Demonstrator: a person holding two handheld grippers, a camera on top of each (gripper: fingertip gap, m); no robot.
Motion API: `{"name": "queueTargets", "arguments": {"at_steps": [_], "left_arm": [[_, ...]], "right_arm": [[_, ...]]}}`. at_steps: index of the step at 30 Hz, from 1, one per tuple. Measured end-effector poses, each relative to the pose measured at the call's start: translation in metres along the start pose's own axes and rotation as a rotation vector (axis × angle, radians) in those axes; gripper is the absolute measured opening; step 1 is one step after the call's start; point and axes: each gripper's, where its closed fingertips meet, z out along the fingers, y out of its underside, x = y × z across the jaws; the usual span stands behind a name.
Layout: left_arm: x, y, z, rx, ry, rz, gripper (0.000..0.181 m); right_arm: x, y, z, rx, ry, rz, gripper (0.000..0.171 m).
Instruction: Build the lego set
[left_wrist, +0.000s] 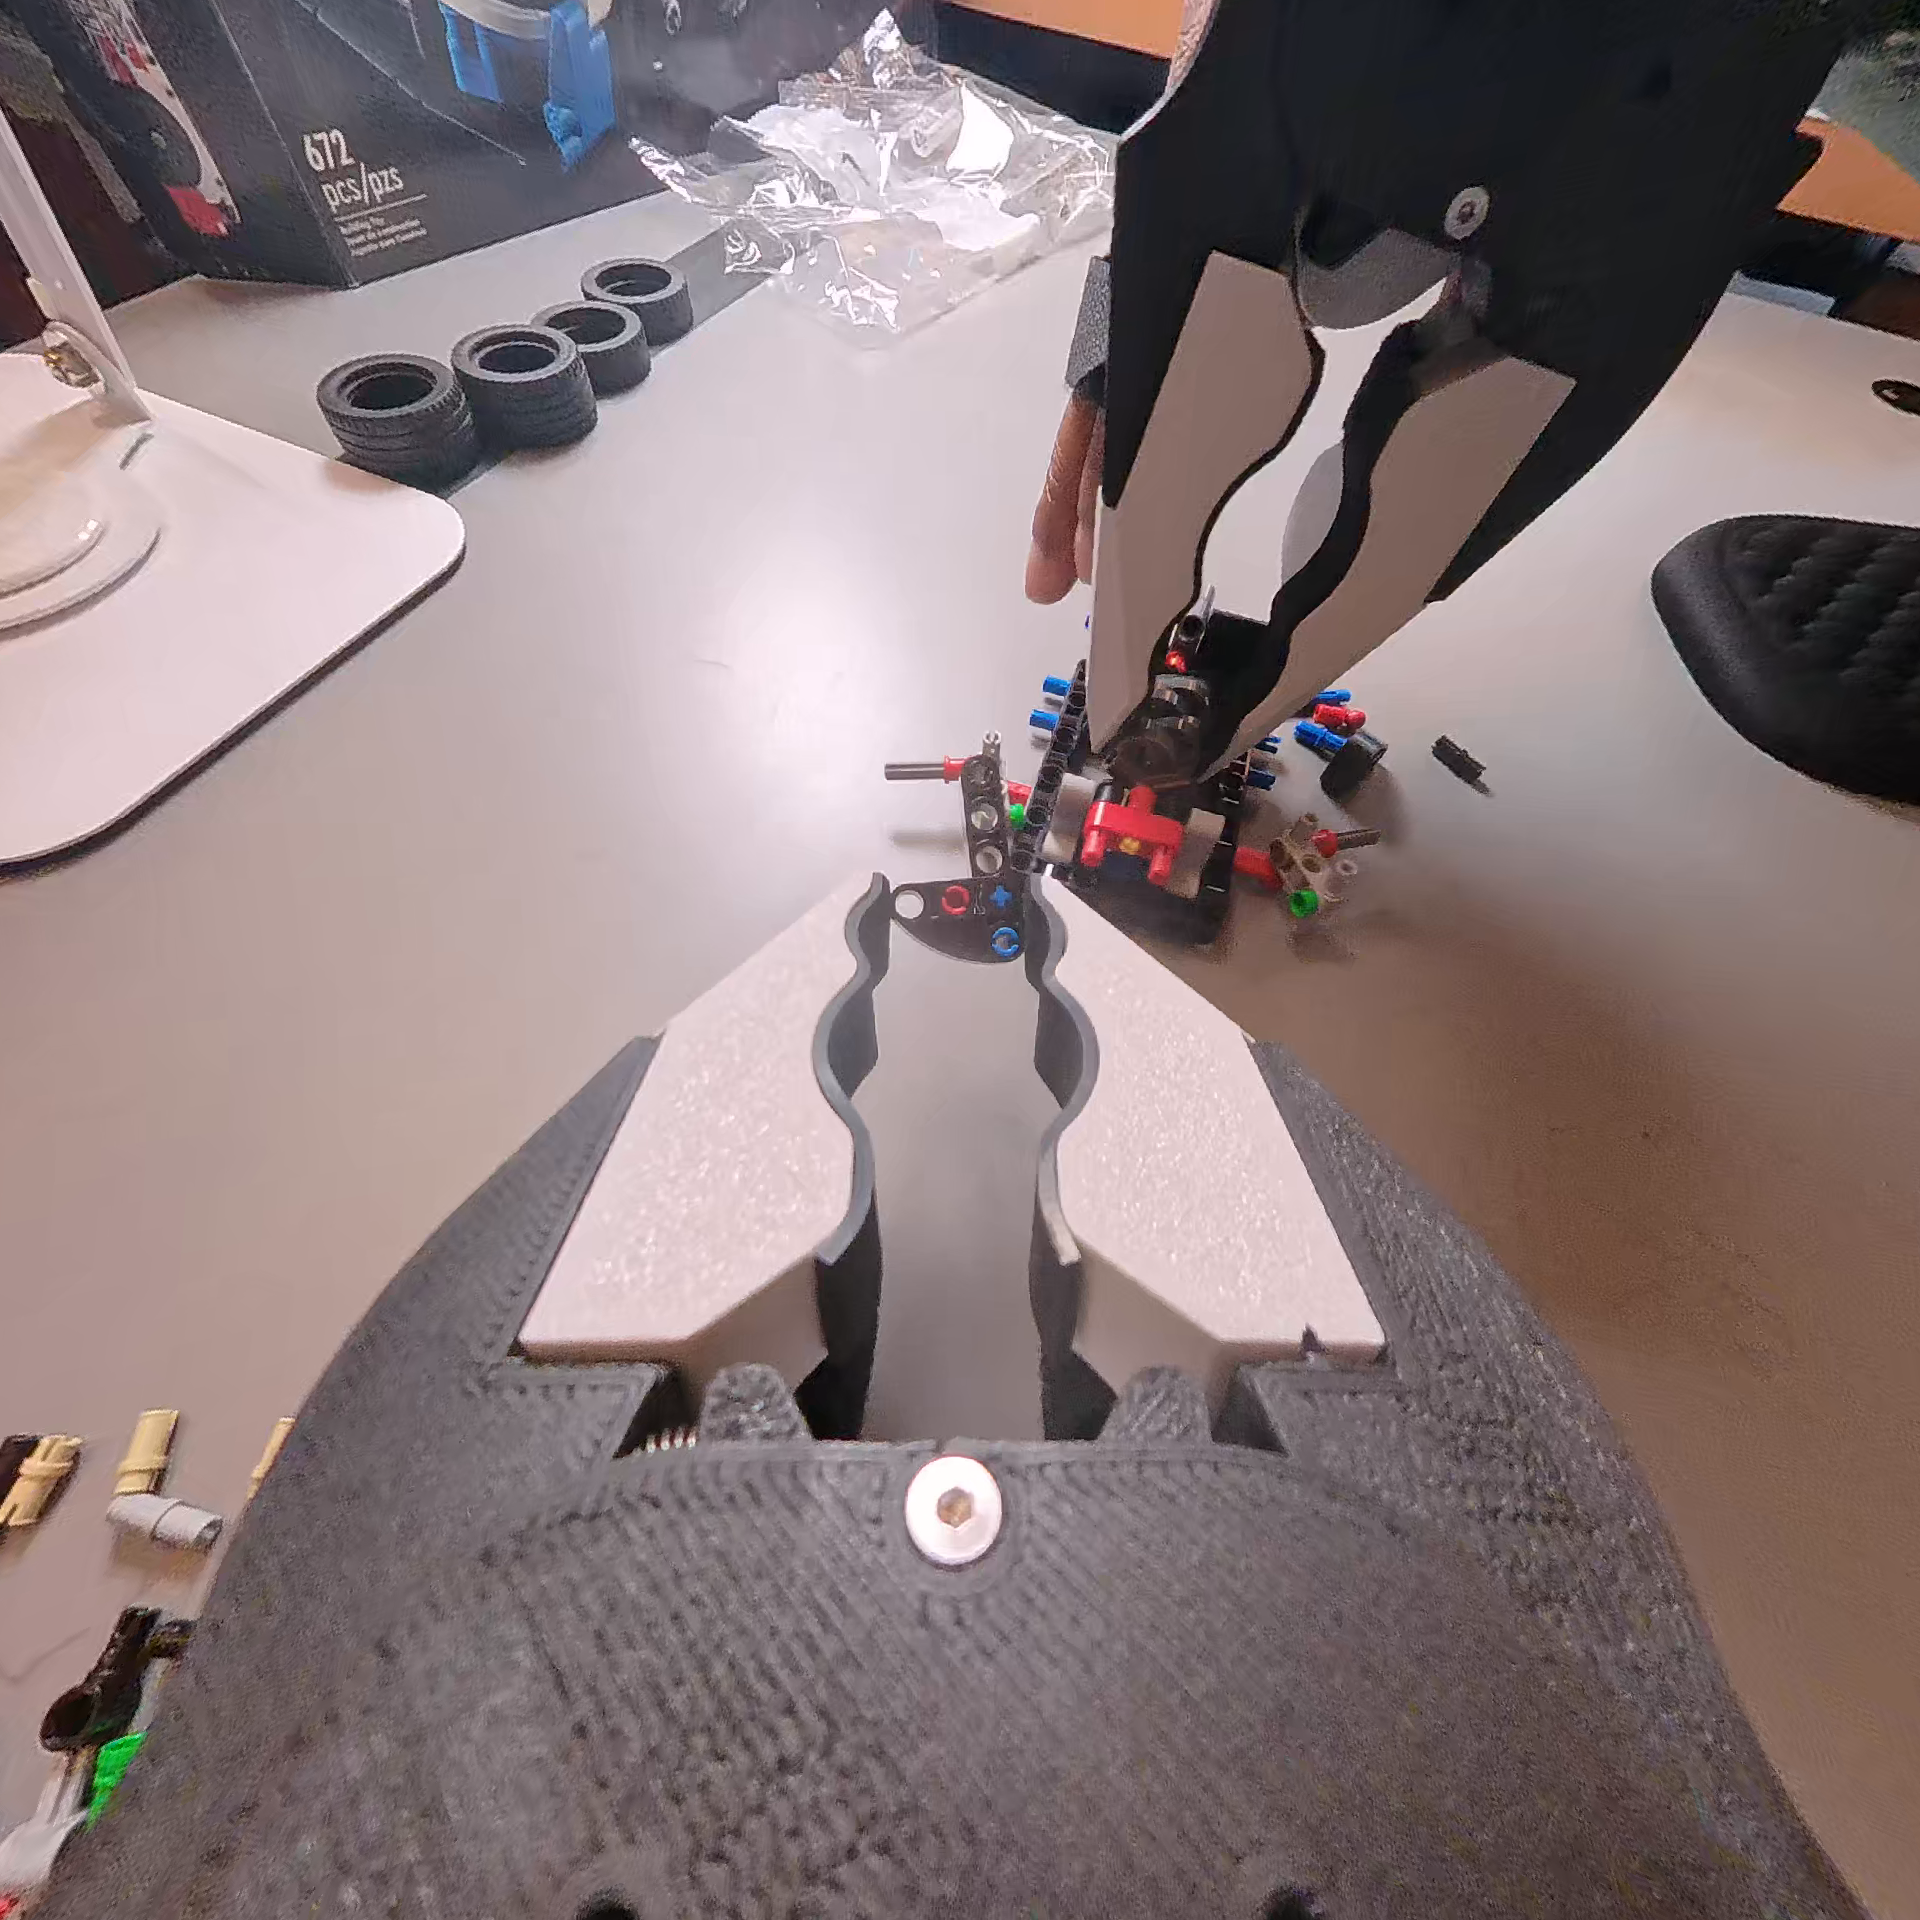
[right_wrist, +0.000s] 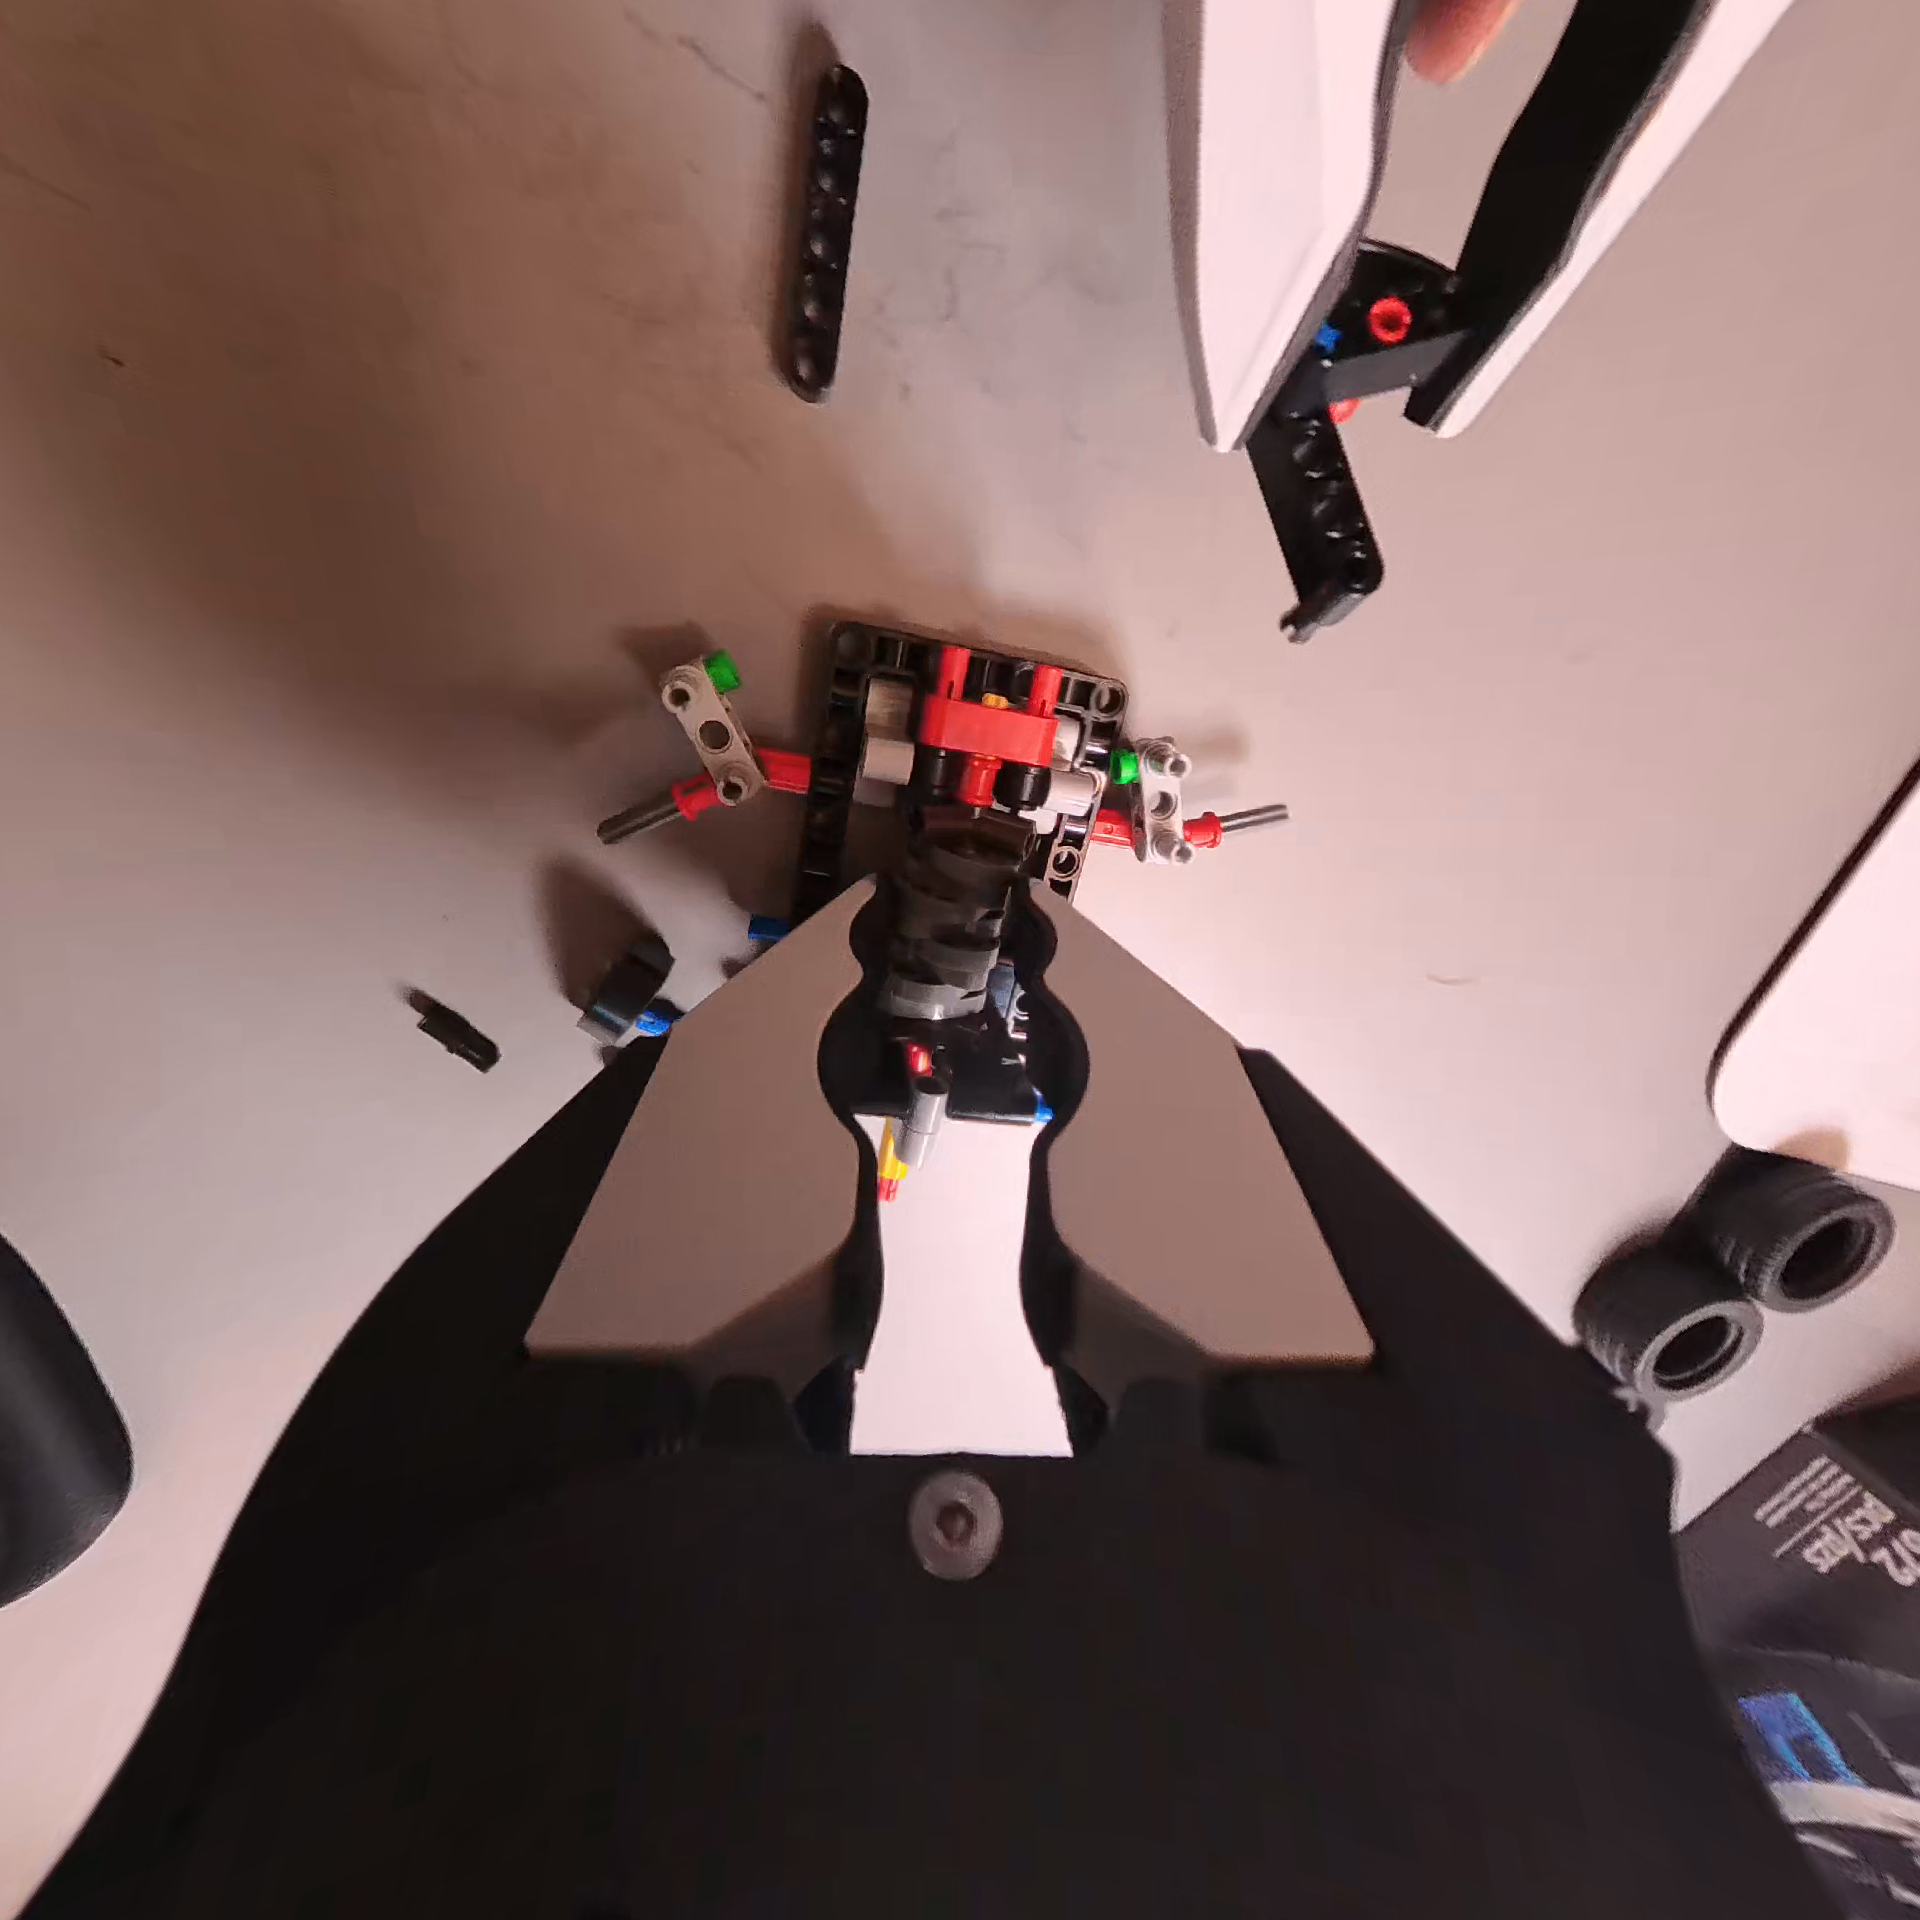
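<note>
The partly built Lego assembly (right_wrist: 982, 727), a black frame with red, grey and green parts, lies on the table; it also shows in the left wrist view (left_wrist: 1127, 842). My right gripper (right_wrist: 951, 904) reaches down over it, shut on the dark ribbed cylinder (right_wrist: 945, 935) at the frame's middle; it enters the left wrist view (left_wrist: 1153, 753) from the top right. My left gripper (left_wrist: 956, 914) is shut on a black beam piece (left_wrist: 961, 920) with red and blue pins, held just left of the assembly. In the right wrist view that gripper (right_wrist: 1382, 343) is at the upper right, the beam (right_wrist: 1325, 520) sticking out below it.
Several black tyres (left_wrist: 509, 384) stand in a row by the set box (left_wrist: 343, 156), with a clear plastic bag (left_wrist: 894, 197) behind. A white base (left_wrist: 208, 623) is at the left, a black pad (left_wrist: 1808, 644) at the right. Loose pins (left_wrist: 145, 1455), a black beam (right_wrist: 826, 229) and a small black pin (right_wrist: 457, 1034) lie about. Some 9 cm of space lies between my two pairs of fingers.
</note>
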Motion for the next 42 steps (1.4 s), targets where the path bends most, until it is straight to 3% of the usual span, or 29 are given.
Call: {"name": "queueTargets", "arguments": {"at_steps": [1, 17, 19, 22, 28, 32, 35, 42], "left_arm": [[0.0, 0.001, 0.0, -0.003, 0.0, 0.003, 0.024], [0.031, 0.0, 0.006, -0.05, 0.076, 0.042, 0.024], [0.038, 0.0, 0.006, -0.062, 0.092, 0.06, 0.024], [0.045, 0.0, 0.005, -0.075, 0.107, 0.089, 0.023], [0.055, 0.001, 0.01, -0.134, 0.164, 0.186, 0.023], [0.057, -0.002, 0.017, -0.175, 0.21, 0.208, 0.023], [0.059, 0.0, 0.021, -0.185, 0.234, 0.203, 0.023], [0.059, -0.001, 0.019, -0.124, 0.292, 0.123, 0.027]], "right_arm": [[-0.002, -0.002, 0.0, 0.008, 0.0, -0.014, 0.019], [-0.047, -0.028, -0.003, 0.096, -0.035, -0.061, 0.02], [-0.048, -0.03, -0.009, 0.143, -0.021, -0.012, 0.032], [-0.044, -0.033, -0.034, 0.321, -0.02, 0.108, 0.032], [-0.016, -0.024, -0.05, 0.553, 0.075, 0.275, 0.026], [-0.014, -0.035, -0.037, 0.582, 0.065, 0.251, 0.02], [-0.009, -0.04, -0.032, 0.605, 0.066, 0.24, 0.005], [-0.009, -0.033, -0.029, 0.618, -0.009, 0.249, 0.004]]}}
